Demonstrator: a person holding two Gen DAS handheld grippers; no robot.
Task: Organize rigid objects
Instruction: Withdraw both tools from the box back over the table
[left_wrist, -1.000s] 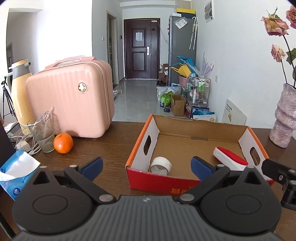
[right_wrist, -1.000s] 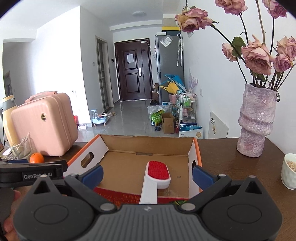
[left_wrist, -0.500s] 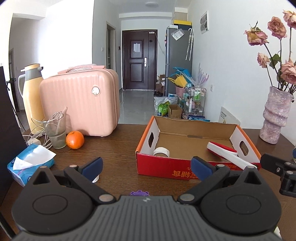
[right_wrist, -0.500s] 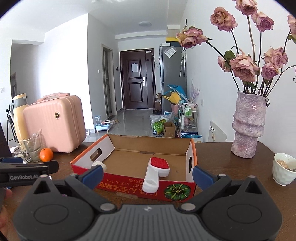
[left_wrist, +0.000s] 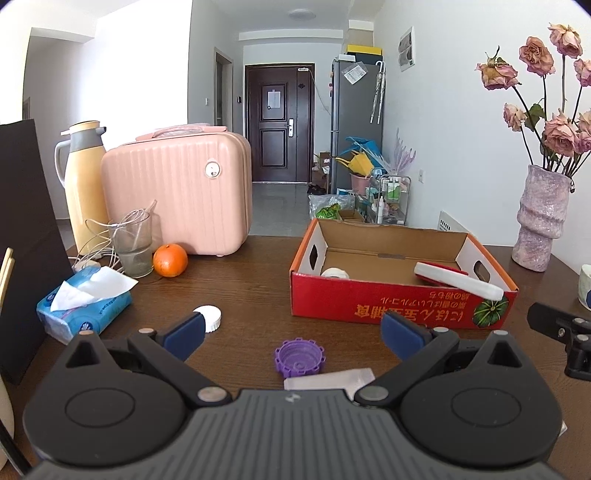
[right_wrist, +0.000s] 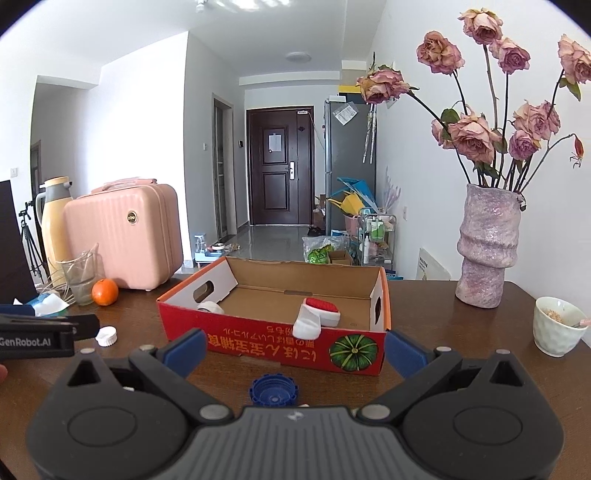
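Left wrist view: the left gripper (left_wrist: 293, 334) hangs level above the worktop (left_wrist: 243, 288), fingers (left_wrist: 184, 330) spread wide, empty. A purple cap (left_wrist: 300, 357) lies between them at lower centre, a white cap (left_wrist: 209, 317) by the left fingertip. In the right wrist view the right gripper (right_wrist: 295, 349) is also level and spread, a blue cap (right_wrist: 273, 391) below it. The red box (right_wrist: 273, 341), mid-frame, holds a tape roll (right_wrist: 210, 307) and a lint brush (right_wrist: 317, 317).
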